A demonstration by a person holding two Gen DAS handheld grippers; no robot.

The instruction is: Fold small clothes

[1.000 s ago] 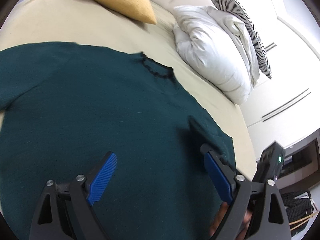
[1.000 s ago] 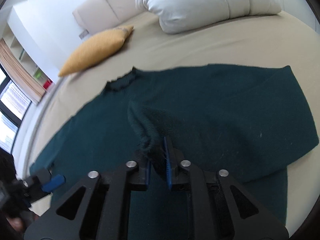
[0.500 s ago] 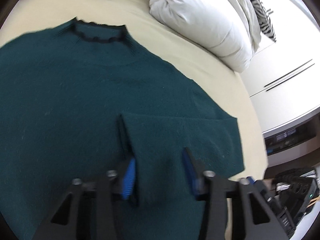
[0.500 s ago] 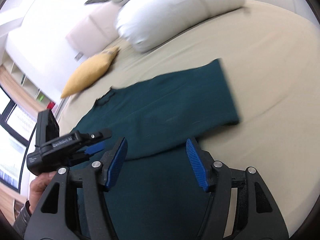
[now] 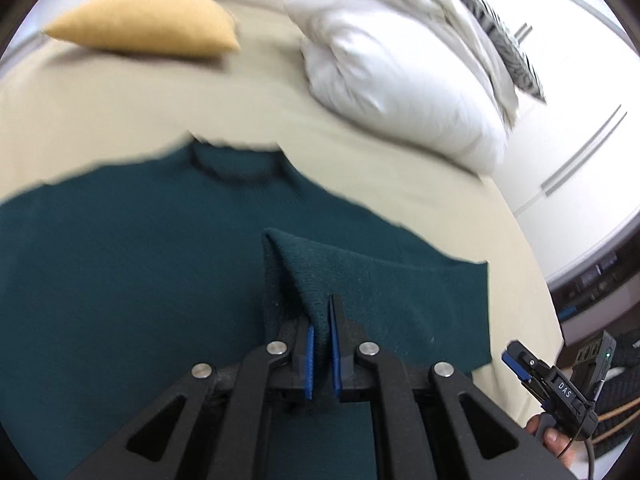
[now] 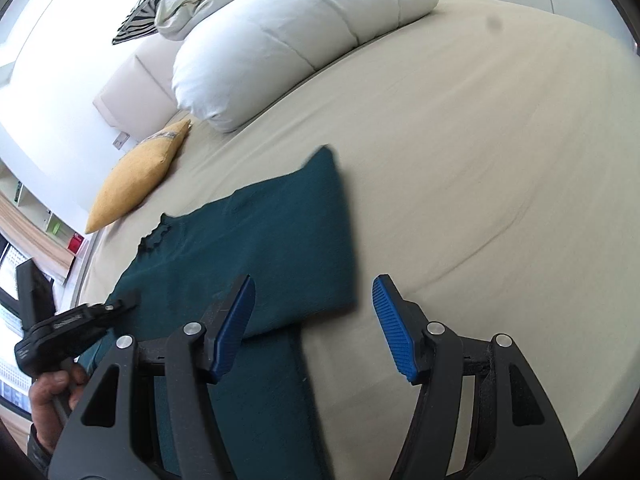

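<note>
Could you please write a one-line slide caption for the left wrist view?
Left gripper pinches a raised fold of the dark green sweater spread on the beige bed.

Left wrist view: the green sweater [image 5: 140, 280] runs off the left and bottom edges, its neckline [image 5: 236, 170] smeared by motion blur. Right wrist view: the sweater's lower part lies hidden behind the right gripper [image 6: 314, 328]; the zebra-striped pillow [image 6: 138, 20] is cropped.
</note>
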